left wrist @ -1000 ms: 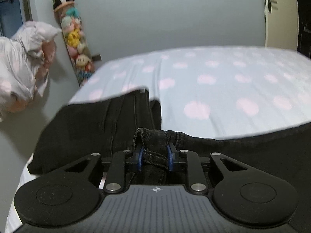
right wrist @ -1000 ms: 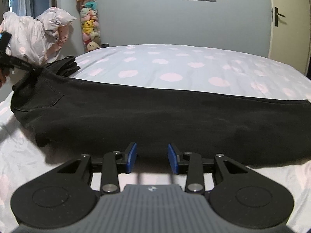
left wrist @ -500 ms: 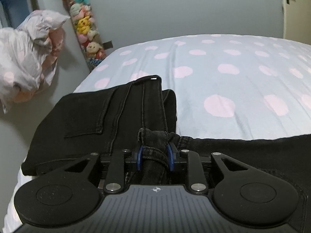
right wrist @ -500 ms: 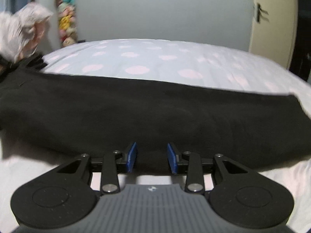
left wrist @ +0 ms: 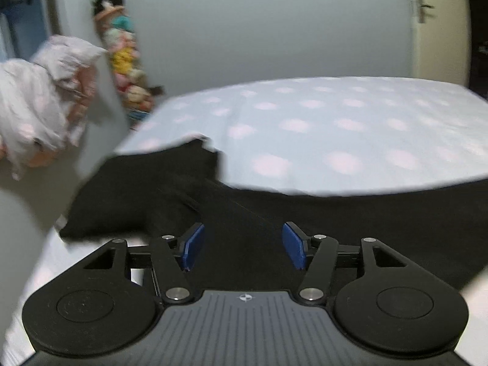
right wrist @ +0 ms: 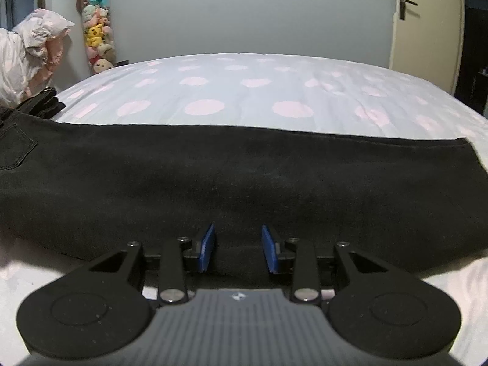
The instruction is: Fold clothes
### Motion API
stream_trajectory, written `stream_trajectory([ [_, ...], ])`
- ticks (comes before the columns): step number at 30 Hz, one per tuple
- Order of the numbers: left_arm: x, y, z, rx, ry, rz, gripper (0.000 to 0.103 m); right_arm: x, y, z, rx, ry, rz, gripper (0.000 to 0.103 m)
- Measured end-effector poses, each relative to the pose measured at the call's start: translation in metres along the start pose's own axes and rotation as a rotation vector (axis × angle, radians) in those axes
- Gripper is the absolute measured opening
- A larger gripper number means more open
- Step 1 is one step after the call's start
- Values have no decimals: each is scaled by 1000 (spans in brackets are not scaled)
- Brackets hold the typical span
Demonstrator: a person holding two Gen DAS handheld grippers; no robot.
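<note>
- Black jeans (right wrist: 244, 183) lie stretched along the near edge of the bed (right wrist: 259, 91), folded lengthwise, with the waist and a back pocket toward the bed's left end and the leg hem toward the right.
- Left gripper (left wrist: 244, 245): its blue pads (left wrist: 192, 245) stand wide apart over the waist end of the jeans (left wrist: 244, 213), nothing between them; whether they touch the cloth cannot be told.
- Right gripper (right wrist: 238, 248): its pads are spread, with the near edge of the jeans just ahead of the tips and no cloth pinched.
- Motion blur smears the left wrist view, so seams and folds at the waist are hard to make out.
- Part of the waist is cut off at the left edge of the right wrist view.
- Beyond the bed's far left corner, a column of plush toys (right wrist: 96, 27) stands against the wall, and a crumpled pale bundle (right wrist: 27, 52) sits at the left, partly cut off.
</note>
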State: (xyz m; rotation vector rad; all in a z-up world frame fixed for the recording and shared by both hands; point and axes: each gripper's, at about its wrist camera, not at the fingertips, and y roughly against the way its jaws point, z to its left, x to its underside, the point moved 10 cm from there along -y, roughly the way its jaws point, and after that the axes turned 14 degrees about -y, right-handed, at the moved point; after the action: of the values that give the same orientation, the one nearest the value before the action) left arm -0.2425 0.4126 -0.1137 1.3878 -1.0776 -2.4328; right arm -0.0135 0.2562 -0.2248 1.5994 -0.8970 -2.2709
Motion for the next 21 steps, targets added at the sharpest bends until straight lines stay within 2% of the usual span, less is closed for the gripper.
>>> stream_trajectory([
  [3,29,28,-58,92,14,34,69,-11,20,13,-33,9,-50,37],
  [5,48,39,-86,113,69,62,69,-18,34,22,-55,15,-83,37],
  [8,64,55,-115,104,155,69,69,-12,47,40,-136,14,-67,37],
  [14,71,81,-145,33,243,49,69,12,65,64,-257,27,-3,36],
  [16,74,79,-150,13,267,45,69,20,74,67,-292,66,-7,36],
  [21,88,61,-154,16,382,52,69,37,91,73,-380,145,-11,37],
])
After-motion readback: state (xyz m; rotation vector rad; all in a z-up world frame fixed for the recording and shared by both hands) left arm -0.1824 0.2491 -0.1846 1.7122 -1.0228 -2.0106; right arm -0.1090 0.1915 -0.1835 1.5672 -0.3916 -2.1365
